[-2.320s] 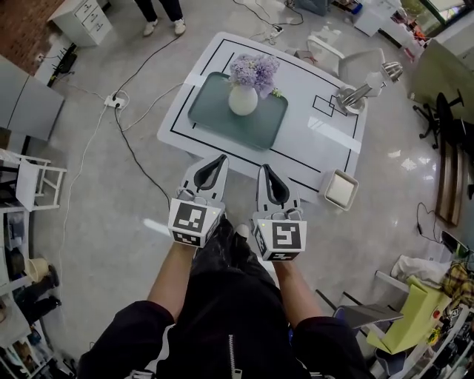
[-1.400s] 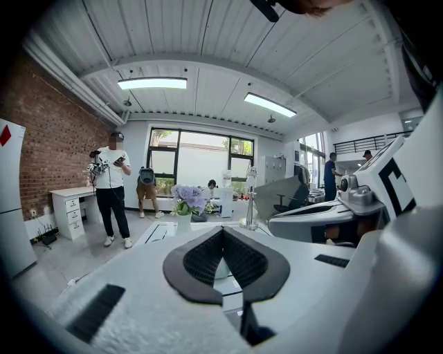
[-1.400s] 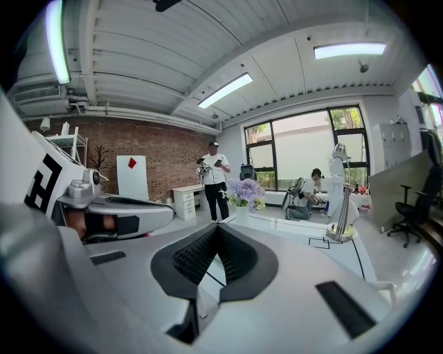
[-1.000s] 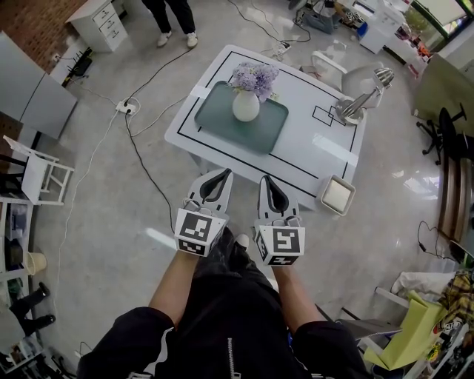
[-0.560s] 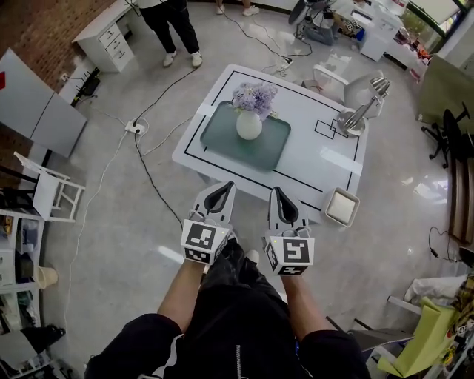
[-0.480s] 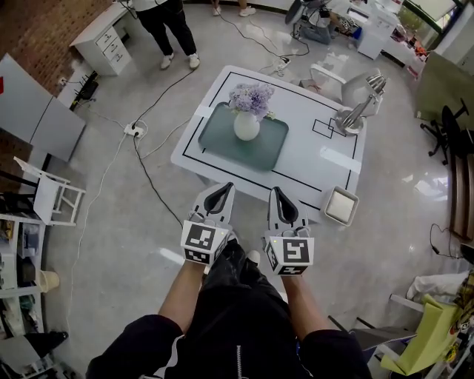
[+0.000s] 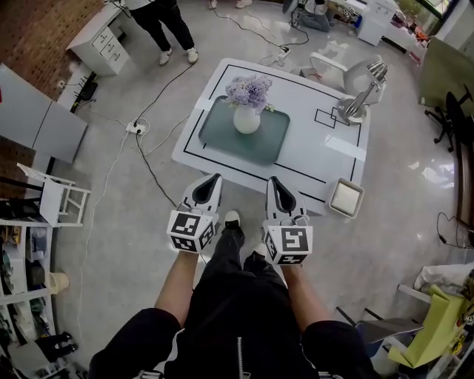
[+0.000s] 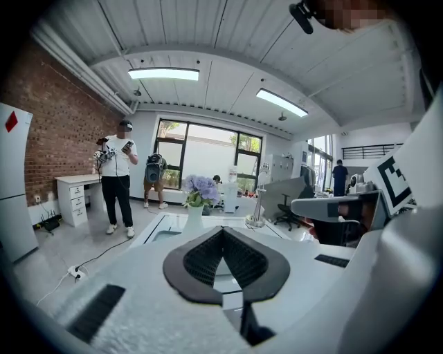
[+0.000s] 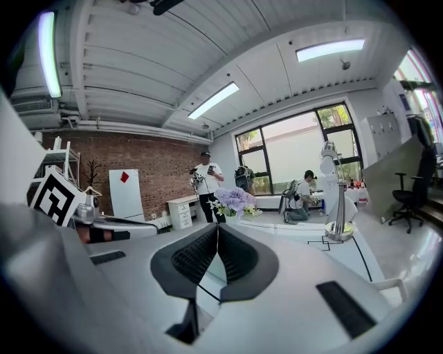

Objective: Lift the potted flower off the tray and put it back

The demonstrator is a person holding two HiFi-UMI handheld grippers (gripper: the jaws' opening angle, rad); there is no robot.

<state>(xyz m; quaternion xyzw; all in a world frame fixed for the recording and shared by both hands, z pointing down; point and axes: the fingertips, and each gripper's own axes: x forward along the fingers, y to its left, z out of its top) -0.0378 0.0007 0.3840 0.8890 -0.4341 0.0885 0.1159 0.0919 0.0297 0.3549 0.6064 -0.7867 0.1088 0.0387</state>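
Note:
A white vase of purple flowers (image 7: 248, 104) stands on a grey-green tray (image 7: 222, 137) on the white table (image 7: 311, 152). In the left gripper view the potted flower (image 8: 196, 197) shows far ahead, and in the right gripper view the flower (image 9: 234, 200) rises beyond the jaws. My left gripper (image 7: 212, 178) and right gripper (image 7: 271, 180) hover side by side over the floor, short of the table's near edge. Both are shut with nothing between the jaws.
A silver desk lamp (image 7: 358, 95) stands at the table's far right and a small white tray (image 7: 345, 198) at its near right corner. Cables and a power strip (image 7: 135, 129) lie on the floor to the left. People (image 7: 159, 18) stand beyond the table.
The table has shifted within the head view as the person stepped about. Both grippers stay shut, and the left one has dropped slightly and moved a little.

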